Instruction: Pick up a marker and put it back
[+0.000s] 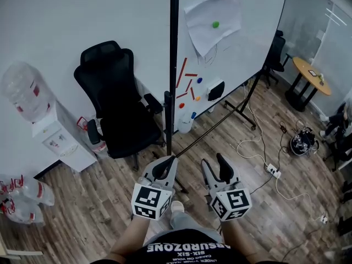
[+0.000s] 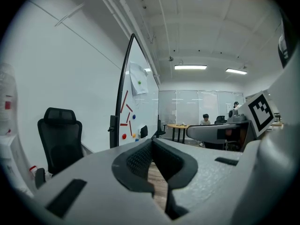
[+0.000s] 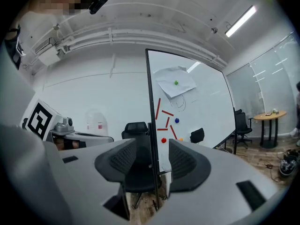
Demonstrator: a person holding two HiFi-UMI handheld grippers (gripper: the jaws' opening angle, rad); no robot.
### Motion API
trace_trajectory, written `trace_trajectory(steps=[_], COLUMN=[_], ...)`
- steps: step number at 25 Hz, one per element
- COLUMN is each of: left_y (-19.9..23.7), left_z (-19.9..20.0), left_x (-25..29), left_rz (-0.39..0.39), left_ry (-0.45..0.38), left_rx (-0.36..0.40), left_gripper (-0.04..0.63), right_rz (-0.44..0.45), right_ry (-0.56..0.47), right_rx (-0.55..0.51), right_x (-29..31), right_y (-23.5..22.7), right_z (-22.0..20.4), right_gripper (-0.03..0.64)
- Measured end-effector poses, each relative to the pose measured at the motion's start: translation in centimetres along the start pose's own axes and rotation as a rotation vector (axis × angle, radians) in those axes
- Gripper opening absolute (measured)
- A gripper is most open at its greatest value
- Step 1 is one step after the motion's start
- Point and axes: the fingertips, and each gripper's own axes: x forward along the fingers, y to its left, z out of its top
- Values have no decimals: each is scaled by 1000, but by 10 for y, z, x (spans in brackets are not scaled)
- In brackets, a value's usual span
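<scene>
The red markers [image 1: 181, 70] cling to the whiteboard [image 1: 247, 43], well ahead of both tools — long axes slanted. The right tool [image 1: 213, 163] (seemingly better lined up) gapes empty; the left tool [image 1: 166, 167] is closed on nothing.

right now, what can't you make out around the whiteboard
Red markers: head view, too small to tell caps or tips.
Sheet of paper: head view, its sketch too small to read.
Whiteboard lower edge: left gripper view, hidden behind the left gripper.
Round table: head view, things on it too small.
</scene>
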Motion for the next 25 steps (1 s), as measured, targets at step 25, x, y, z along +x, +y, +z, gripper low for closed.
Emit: trace_trajectory(steps=[25], left_y=[46], left_z=[1], left_x=[68], left_rz=[-10], left_ry=[31], left_rx=[-2], left_gripper=[6], right_rz=[13], right_ry=[33], right_rx=[12], right_x=[99], right_y=[-39], right_z=[1], right_gripper=[199])
